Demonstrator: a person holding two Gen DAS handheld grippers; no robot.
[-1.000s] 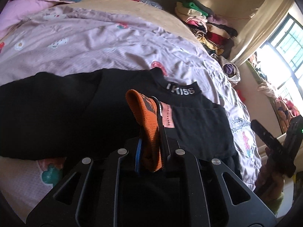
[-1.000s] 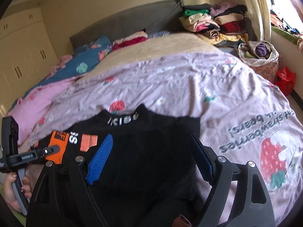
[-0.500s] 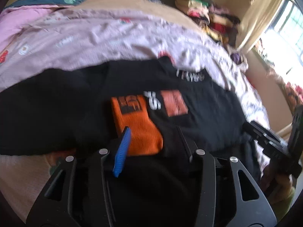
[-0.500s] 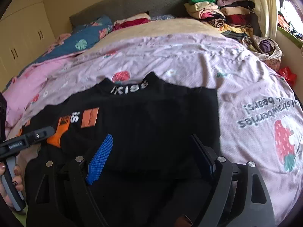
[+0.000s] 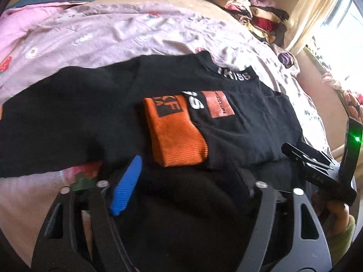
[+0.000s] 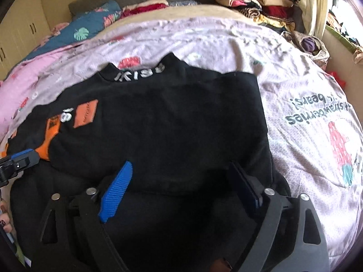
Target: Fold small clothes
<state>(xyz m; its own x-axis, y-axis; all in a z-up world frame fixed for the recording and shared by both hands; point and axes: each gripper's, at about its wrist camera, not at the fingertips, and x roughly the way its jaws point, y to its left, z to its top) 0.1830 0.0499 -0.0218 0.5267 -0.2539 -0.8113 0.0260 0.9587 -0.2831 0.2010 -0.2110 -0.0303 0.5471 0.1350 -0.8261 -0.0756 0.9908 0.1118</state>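
A black sweater [image 5: 249, 117] with white collar lettering lies spread on the pink strawberry-print bedsheet [image 5: 113, 29]. Its sleeve is folded across the chest, and the orange cuff [image 5: 177, 133] rests flat there. My left gripper [image 5: 186, 179] hovers just short of the cuff with its jaws opening; only black fabric lies below them and nothing is pinched. In the right wrist view my right gripper [image 6: 181, 183] is over the sweater [image 6: 158, 124] near its lower right part. Its jaws are wide and still opening, with cloth beneath them. The left gripper [image 6: 15, 163] shows at the left edge beside the cuff [image 6: 50, 136].
A pile of folded clothes [image 6: 256, 2] sits at the bed's far right corner, next to a curtain [image 5: 313, 11] and bright window. Pillows [image 6: 90, 27] lie along the headboard. A cloth bag [image 6: 310, 45] stands by the bed's right side, and a wardrobe [image 6: 20, 29] is on the left.
My left gripper has let go of the orange cuff, which now lies flat on the sweater, and its jaws have spread. My right gripper sank closer to the sweater and opened a little wider.
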